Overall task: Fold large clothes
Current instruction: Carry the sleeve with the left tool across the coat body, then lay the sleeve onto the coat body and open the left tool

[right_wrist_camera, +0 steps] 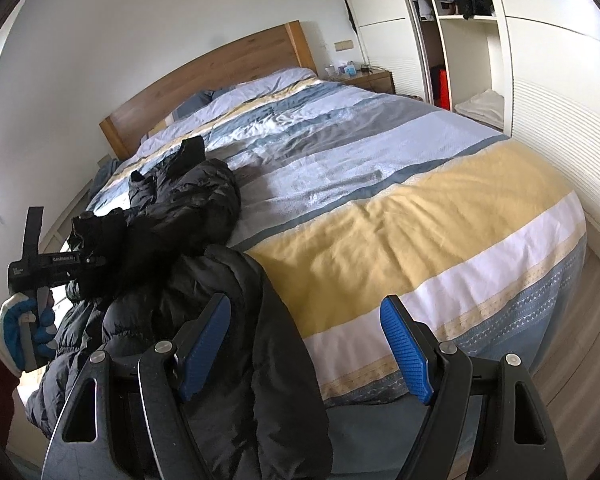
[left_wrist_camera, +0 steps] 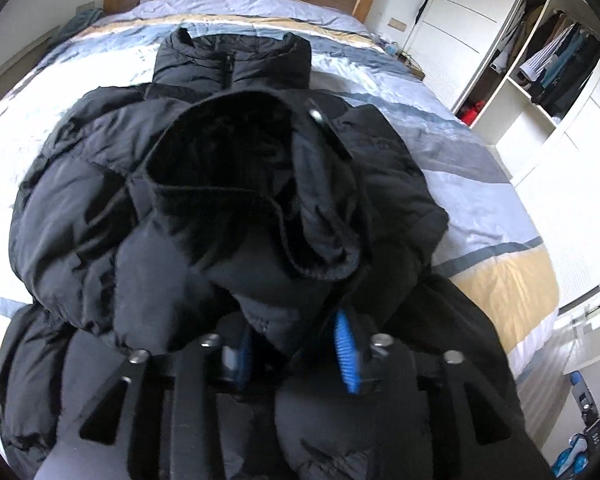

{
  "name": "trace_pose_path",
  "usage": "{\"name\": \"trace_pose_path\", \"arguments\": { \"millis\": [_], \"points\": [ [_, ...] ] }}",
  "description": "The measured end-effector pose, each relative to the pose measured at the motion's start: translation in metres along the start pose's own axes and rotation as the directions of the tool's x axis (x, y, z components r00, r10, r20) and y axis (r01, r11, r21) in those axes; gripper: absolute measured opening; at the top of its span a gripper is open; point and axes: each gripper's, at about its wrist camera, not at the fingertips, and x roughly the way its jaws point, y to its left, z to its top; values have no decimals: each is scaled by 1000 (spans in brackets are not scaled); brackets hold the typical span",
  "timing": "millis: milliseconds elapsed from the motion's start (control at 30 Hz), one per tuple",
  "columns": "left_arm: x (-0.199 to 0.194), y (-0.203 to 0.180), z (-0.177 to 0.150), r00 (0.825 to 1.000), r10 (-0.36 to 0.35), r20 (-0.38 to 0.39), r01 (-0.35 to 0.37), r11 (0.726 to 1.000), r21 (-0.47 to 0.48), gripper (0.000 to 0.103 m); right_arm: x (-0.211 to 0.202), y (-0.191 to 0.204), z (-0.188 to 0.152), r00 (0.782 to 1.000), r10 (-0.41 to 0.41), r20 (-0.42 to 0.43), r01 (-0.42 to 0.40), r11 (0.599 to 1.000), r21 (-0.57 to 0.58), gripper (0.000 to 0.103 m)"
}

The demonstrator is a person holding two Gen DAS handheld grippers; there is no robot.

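Jacket: black puffer jacket [left_wrist_camera: 228, 184] heaped on the near-left part of the bed [right_wrist_camera: 400, 216], collar toward the headboard [right_wrist_camera: 220, 68], hem over the bed's foot edge
Cuff: a sleeve end with a ribbed cuff [left_wrist_camera: 236, 200] stands bunched just ahead of the left fingers, its opening toward the camera
Left gripper: left gripper [left_wrist_camera: 296, 346] has its blue pads [left_wrist_camera: 346, 350] closed in on a fold of jacket fabric, padding bulging between and around them
Left hand: gloved hand [right_wrist_camera: 24, 332] in white and blue grips the tool's handle at the left edge of the right view, tool lifted above the heap
Right gripper: right gripper [right_wrist_camera: 306, 348] spread wide, nothing between the pads; the left pad [right_wrist_camera: 206, 344] lies against the jacket's hanging edge, the right pad over the striped cover
Background: open wardrobe [left_wrist_camera: 548, 60] with hanging clothes beside the bed
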Motion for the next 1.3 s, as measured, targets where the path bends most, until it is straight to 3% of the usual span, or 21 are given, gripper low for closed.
{"name": "trace_pose_path", "arguments": {
  "millis": [233, 400, 533, 633, 900, 1100, 1300],
  "points": [
    [-21, -20, -15, 993, -118, -11, 119, 990, 69, 45, -6, 20, 5, 1000, -10, -5, 9, 998, -57, 76],
    [-52, 5, -16, 977, -210, 31, 209, 977, 34, 46, -6, 48, 12, 1000, -4, -16, 2, 992, -124, 77],
    [-79, 45, -8, 980, -174, 99, 173, 985, 15, 46, 8, 87, 21, 999, 20, -43, -28, 979, -200, 77],
    [-95, 75, 1, 985, -92, 147, 91, 996, 17, 46, 23, 129, 29, 996, 56, -65, -72, 957, -281, 77],
    [-107, 161, 26, 979, 57, 195, -42, 996, -83, 46, 75, 264, 59, 968, 220, -119, -250, 855, -454, 77],
    [-84, 188, 35, 983, 82, 164, -63, 991, -117, 46, 128, 335, 62, 944, 280, -174, -330, 788, -520, 77],
    [-34, 182, 43, 993, 65, 103, -57, 995, -83, 46, 199, 349, 53, 942, 223, -251, -326, 791, -517, 77]
  ]
}}
